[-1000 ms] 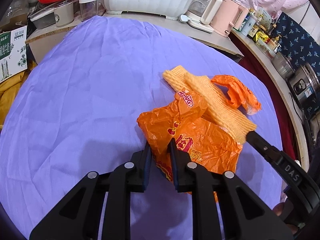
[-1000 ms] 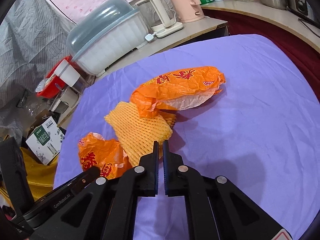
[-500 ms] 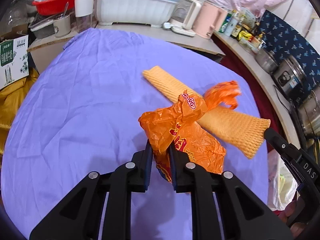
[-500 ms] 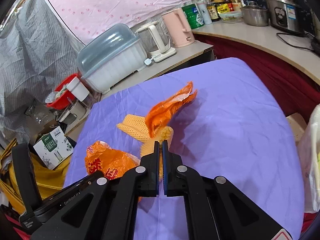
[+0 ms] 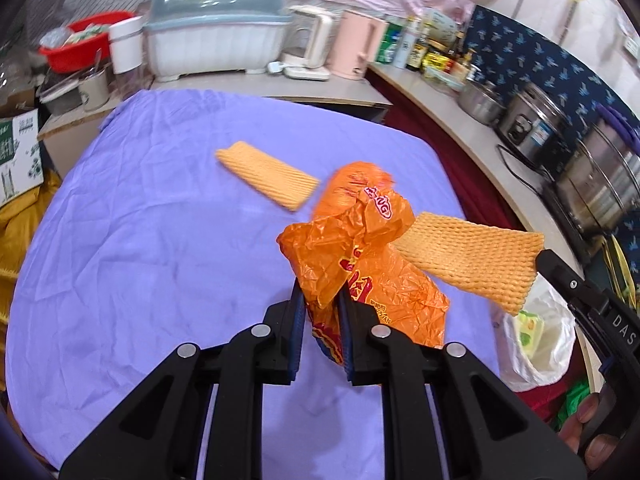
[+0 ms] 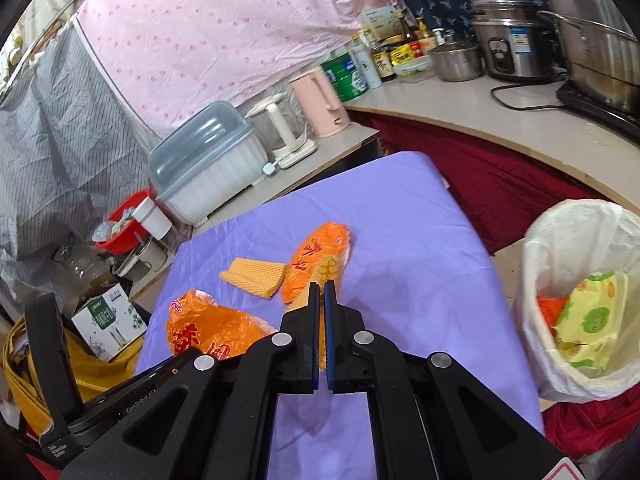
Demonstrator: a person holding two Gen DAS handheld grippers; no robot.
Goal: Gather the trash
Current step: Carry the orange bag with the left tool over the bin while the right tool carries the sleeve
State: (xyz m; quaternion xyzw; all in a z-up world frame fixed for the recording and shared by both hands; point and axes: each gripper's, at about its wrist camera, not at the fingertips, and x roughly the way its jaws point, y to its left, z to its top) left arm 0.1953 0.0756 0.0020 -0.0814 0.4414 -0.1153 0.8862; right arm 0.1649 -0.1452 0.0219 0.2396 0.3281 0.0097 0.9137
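Both grippers have risen off the purple tablecloth (image 5: 132,248) since a second ago, each carrying its catch away from the spot where the trash lay heaped together. One yellow foam mesh sleeve (image 5: 267,180) now lies alone and flat on the cloth, well apart from everything else. The left gripper (image 5: 321,312) pinches a crumpled orange plastic bag with red print (image 5: 360,268), which bunches up between its narrowly parted pads and hangs clear of the table. The right gripper (image 6: 321,300) has its jaws pressed together on the end of a second yellow foam mesh sleeve (image 5: 472,260), held out level in the air; in the right wrist view that sleeve runs straight ahead from the fingertips and a second orange printed bag (image 6: 316,260) hangs around or against it, though whether the jaws catch the bag too cannot be told. Beyond the right edge of the table stands a white-lined trash bin (image 6: 576,240), open at the top, with a yellow-green wrapper (image 6: 592,320) and orange scraps already inside. Behind the table, a counter holds a white dish rack with a grey-blue lid (image 5: 216,40), a white kettle (image 5: 312,48), a pink jug (image 5: 356,48) and a red basin (image 5: 80,44). A curved side counter carries bottles and steel pots (image 5: 532,120). A person's fingers (image 5: 588,432) show at the lower right.
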